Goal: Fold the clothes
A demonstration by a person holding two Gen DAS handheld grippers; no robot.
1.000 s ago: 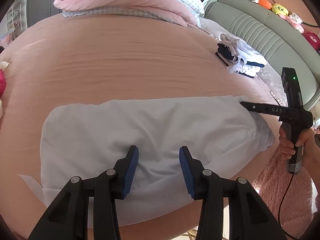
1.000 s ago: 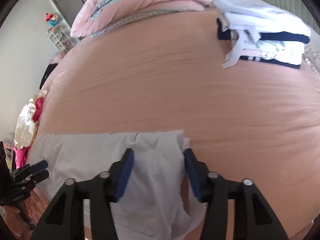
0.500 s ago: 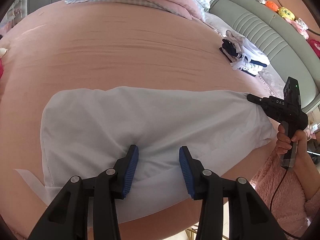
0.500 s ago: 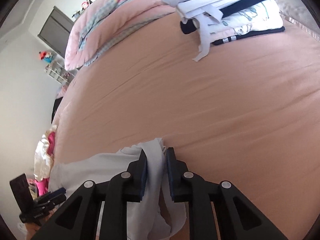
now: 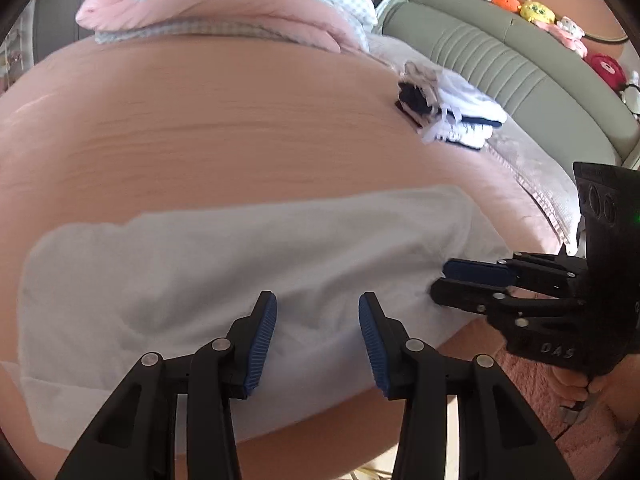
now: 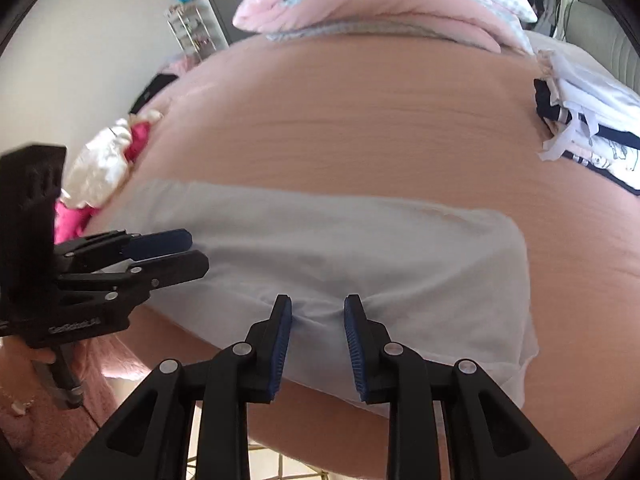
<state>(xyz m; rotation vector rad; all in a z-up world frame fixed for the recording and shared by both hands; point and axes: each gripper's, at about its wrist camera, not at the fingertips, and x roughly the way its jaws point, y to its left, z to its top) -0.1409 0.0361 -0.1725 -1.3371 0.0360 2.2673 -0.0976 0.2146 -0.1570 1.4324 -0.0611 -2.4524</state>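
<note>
A white garment (image 5: 240,264) (image 6: 360,248) lies spread as a wide rectangle near the front edge of the pink bed (image 5: 200,120). My left gripper (image 5: 318,316) (image 6: 198,252) is open just above the garment's near edge, with nothing pinched between its blue pads. My right gripper (image 6: 318,312) (image 5: 439,280) is at the garment's right end. Its jaws stand narrow, with a pucker of white cloth bunched between them. A hand holds its handle at the right of the left wrist view.
A stack of folded white and navy clothes (image 5: 452,116) (image 6: 592,128) sits on the bed's far right. A rolled pink quilt (image 5: 224,4) lies at the far end. A heap of white and magenta clothes (image 6: 104,160) lies at the left edge. A pink rug (image 5: 540,400) covers the floor.
My right gripper shut on the garment's right corner, then came down toward the near right edge with the cloth. My left gripper stayed open and moved closer to the garment.
</note>
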